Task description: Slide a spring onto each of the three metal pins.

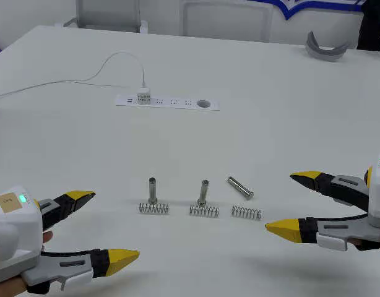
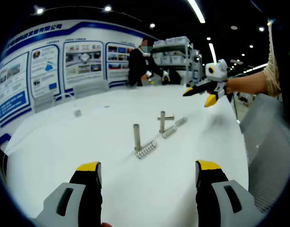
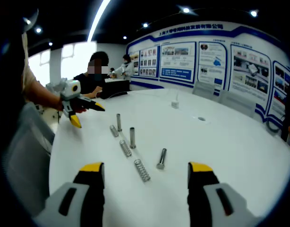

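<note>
left tool (image 1: 114, 224) and right tool (image 1: 280, 201) both wide open, empty, above the bench (image 1: 66, 142). three springs (image 1: 203, 211) lie in a row, bare. just behind, two pins (image 1: 152, 190) upright, third pin (image 1: 239, 187) lying flat. risk: spring squirts from a pinch, nudged upright pins tip, flat pin rolls.

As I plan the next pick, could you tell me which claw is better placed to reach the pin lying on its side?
Probably the right claw: open and nearest the lying pin and rightmost spring; the left claw, also open, is by the leftmost pin.
</note>
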A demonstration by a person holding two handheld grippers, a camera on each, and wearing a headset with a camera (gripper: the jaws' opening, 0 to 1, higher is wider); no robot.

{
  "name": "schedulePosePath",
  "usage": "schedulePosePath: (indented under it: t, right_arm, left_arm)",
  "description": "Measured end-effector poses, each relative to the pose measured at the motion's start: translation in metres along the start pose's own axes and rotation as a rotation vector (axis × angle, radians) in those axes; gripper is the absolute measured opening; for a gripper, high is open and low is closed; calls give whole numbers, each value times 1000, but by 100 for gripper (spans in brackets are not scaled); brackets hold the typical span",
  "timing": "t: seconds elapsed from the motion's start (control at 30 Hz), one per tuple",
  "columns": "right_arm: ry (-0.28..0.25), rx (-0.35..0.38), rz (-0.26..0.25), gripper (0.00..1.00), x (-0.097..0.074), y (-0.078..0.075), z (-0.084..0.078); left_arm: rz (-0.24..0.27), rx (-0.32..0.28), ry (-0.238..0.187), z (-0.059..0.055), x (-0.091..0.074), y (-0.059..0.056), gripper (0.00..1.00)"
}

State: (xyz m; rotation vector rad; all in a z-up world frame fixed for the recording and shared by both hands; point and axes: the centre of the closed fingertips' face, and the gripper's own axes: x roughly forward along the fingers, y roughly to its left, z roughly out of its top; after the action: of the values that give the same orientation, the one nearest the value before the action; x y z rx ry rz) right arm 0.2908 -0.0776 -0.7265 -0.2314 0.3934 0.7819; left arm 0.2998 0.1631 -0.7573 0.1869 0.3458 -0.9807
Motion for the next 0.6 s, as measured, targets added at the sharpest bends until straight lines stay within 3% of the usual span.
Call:
schedulePosePath:
  t: [0.6]
  right_arm:
    - [20,5,-7,71,1,-4,0]
  left_arm:
    - [-5,-2,-1,0,3,-2,82]
